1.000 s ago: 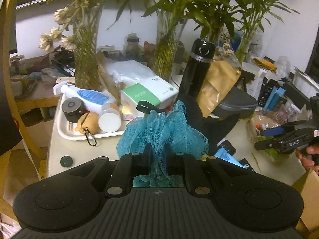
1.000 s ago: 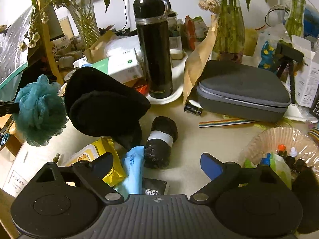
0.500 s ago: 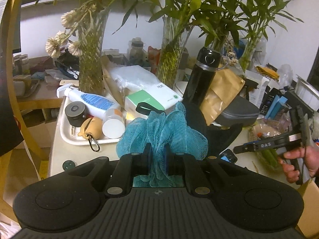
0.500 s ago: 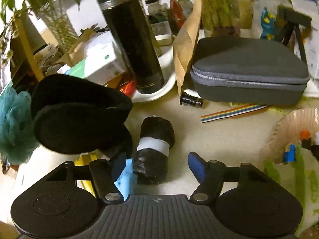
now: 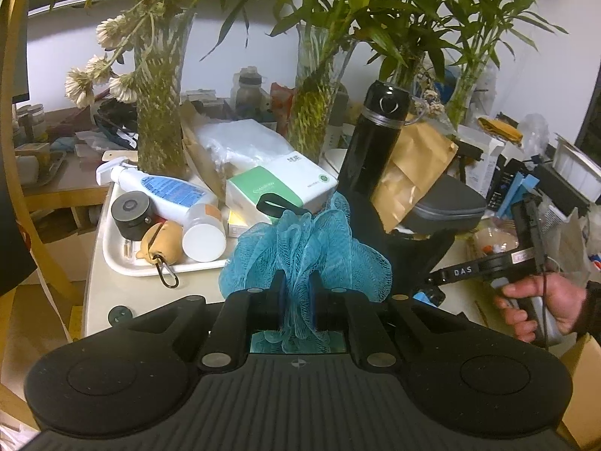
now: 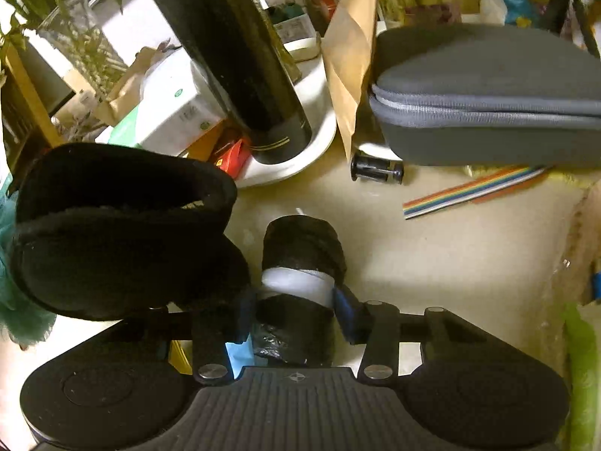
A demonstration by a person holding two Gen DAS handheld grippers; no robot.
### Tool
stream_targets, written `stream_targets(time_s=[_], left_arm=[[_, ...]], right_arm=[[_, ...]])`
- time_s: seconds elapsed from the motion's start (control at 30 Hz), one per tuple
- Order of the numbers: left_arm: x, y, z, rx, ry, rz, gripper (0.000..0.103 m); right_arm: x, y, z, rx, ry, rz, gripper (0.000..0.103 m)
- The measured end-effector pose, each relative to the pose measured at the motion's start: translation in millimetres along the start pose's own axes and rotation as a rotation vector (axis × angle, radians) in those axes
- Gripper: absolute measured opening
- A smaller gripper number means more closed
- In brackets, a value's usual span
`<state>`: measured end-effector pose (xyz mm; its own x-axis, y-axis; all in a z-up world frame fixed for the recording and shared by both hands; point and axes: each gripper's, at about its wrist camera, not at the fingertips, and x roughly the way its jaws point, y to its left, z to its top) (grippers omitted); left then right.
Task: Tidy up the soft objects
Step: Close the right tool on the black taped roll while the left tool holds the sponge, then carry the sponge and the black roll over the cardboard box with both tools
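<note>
The right gripper (image 6: 293,310) has just been closing, and the black roll (image 6: 300,274) with its white band lies directly between its blue pads (image 6: 343,312). Both pads sit at the roll's sides, seemingly touching it just below the band, though a firm pinch is not certain. The roll's long axis runs straight ahead from the gripper, so the jaws cross it squarely; that is the relation a lift would depend on.

Just left of the gripper, the black fleece hat (image 6: 124,225) overhangs the left finger and crowds the roll, so it could be dragged along. A blue packet (image 6: 236,353) lies under the gripper's left side. Farther ahead stand the black flask (image 6: 233,60) on a white dish (image 6: 300,150), a brown paper bag (image 6: 349,64) and, ahead to the right, a grey zip case (image 6: 488,94) with a rainbow ribbon (image 6: 473,191) before it.

The left gripper (image 5: 295,300) is pressed together on the blue mesh sponge (image 5: 308,251), held up ahead of it, with a white tray (image 5: 112,251) ahead to its left.
</note>
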<state>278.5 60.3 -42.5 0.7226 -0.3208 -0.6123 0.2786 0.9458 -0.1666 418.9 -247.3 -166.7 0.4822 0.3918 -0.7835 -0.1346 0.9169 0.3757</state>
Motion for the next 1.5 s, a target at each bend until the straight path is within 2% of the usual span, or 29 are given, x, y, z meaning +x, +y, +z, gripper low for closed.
stream_targets(time_s=[0.1,0.17,0.3,0.53,0.7,0.83,1.07,1.27,1.5], left_arm=[[0,-1,0,0.000,-0.001,-0.002,0.012],[-1,-2,1,0.001,-0.006,-0.001,0.012],[-7,-8,2,0.002,-0.031,0.002,0.012],[-26,-29,3,0.058,-0.068,0.020,0.012],[-54,-39,0,0.036,-0.119,0.019,0.012],[-80,-48,-5,0.005,-0.155,0.017,0.011],[-130,-73,-4,0.040,-0.186,-0.005,0.011],[-165,-99,-11,0.088,-0.162,-0.024,0.011],[-185,-121,-34,0.138,-0.136,-0.056,0.011]], right_arm=[[-6,-3,1,0.031,-0.010,-0.008,0.046],[-17,-2,4,0.018,-0.047,-0.037,0.045],[-46,-2,12,0.028,-0.117,-0.040,0.045],[-105,13,8,-0.063,-0.211,-0.065,0.045],[-150,29,-9,-0.098,-0.268,-0.017,0.045],[-188,48,-26,-0.122,-0.304,0.068,0.045],[-245,85,-51,-0.185,-0.305,0.126,0.045],[-281,103,-85,-0.239,-0.284,0.108,0.045],[-305,117,-127,-0.270,-0.252,0.104,0.045]])
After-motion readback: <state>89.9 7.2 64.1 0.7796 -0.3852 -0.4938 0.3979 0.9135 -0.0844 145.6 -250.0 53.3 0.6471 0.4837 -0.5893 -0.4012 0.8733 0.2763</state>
